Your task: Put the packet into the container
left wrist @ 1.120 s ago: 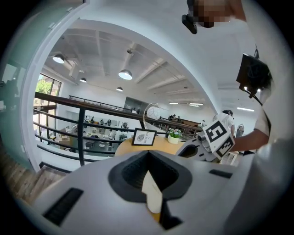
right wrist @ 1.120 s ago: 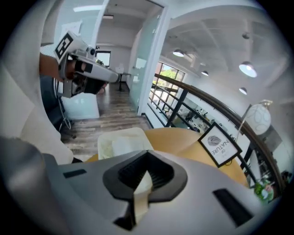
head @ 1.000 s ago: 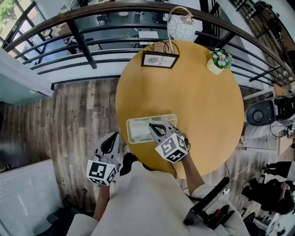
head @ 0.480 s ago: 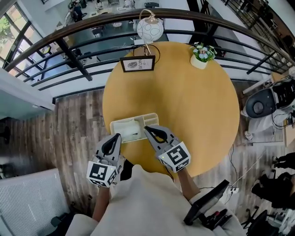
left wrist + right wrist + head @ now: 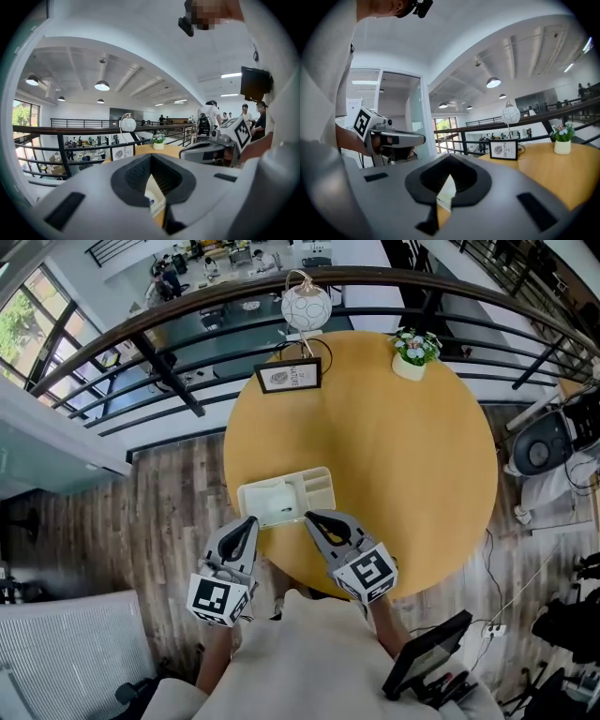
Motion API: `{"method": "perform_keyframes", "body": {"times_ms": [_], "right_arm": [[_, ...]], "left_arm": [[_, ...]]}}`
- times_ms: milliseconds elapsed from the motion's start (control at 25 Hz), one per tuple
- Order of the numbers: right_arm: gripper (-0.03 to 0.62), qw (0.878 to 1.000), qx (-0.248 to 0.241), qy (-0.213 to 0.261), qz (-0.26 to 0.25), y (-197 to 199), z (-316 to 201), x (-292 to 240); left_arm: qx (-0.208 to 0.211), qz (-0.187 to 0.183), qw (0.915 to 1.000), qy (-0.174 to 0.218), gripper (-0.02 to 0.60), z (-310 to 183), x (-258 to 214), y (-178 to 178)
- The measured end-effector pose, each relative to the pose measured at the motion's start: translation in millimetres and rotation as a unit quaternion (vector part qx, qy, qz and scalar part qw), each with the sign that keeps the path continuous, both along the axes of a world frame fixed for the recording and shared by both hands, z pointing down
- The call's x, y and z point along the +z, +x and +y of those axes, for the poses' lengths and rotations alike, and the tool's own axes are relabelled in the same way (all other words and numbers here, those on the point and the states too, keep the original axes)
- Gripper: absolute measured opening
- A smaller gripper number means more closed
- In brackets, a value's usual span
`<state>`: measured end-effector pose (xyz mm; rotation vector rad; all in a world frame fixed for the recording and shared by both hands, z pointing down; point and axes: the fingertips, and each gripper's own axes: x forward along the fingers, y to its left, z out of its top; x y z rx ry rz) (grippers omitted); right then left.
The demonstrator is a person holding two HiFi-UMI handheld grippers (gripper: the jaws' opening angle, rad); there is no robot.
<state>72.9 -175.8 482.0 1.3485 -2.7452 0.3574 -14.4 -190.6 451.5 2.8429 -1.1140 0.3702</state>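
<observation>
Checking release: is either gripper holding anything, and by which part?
Nothing held. Left gripper and right gripper are shut, empty; the packet lies in the container.

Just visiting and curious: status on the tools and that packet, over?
Left tool and right tool shut, empty. Packet in container. Nothing in the way.

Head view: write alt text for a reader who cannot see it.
Seen from above, a person holds the shut left claw and shut right claw close to a white container at the near edge of a round wooden table.
</observation>
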Motion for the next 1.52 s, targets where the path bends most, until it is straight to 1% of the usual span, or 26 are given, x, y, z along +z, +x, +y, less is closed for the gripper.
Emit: {"method": "perform_keyframes", "body": {"times_ms": [80,280,520,600,720,760,840,920,960,1040,1080,1240,1400,1520], "right_arm": [[0.005,1.000,-0.003,0.000,0.006,-14,11,-1],[0.005,1.000,-0.012,-0.018,0.015,-51,38,9],[0.005,0.999,-0.030,-0.008,0.027,-108,94,12],[0.005,0.998,-0.032,-0.005,0.051,-124,114,12],[0.005,0.993,-0.036,0.023,0.108,-141,140,5],[0.005,0.992,-0.032,0.027,0.118,-145,149,3],[0.005,0.991,-0.022,0.028,0.127,-150,164,1],[0.005,0.991,-0.024,0.038,0.130,-152,177,-3],[0.005,0.993,-0.021,0.035,0.114,-152,184,-4],[0.005,0.998,-0.008,0.015,0.068,-152,197,-5],[0.005,0.998,-0.003,0.008,0.058,-151,203,-3],[0.005,0.998,0.004,0.000,0.055,-143,218,2],[0.005,0.998,-0.006,0.002,0.059,-139,223,-2],[0.005,0.998,-0.014,0.008,0.062,-131,227,-3]], "left_arm": [[-0.004,0.004,1.0000,-0.002,0.005,14,1,-14],[-0.011,0.015,0.9995,-0.025,0.005,48,14,-46],[0.006,0.032,0.9989,-0.035,0.005,102,27,-82],[0.015,0.040,0.9984,-0.037,0.005,117,28,-92],[0.035,0.050,0.9976,-0.032,0.005,138,26,-98],[0.043,0.054,0.9972,-0.030,0.005,145,25,-98],[0.059,0.063,0.9959,-0.026,0.005,158,23,-96],[0.077,0.071,0.9942,-0.025,0.005,171,22,-91],[0.086,0.073,0.9933,-0.025,0.005,177,22,-87],[0.097,0.078,0.9918,-0.028,0.005,188,23,-81],[0.101,0.080,0.9913,-0.029,0.005,193,24,-80],[0.099,0.082,0.9913,-0.030,0.005,207,24,-76],[0.088,0.079,0.9923,-0.036,0.005,217,26,-75],[0.082,0.074,0.9934,-0.032,0.005,223,25,-67]]}}
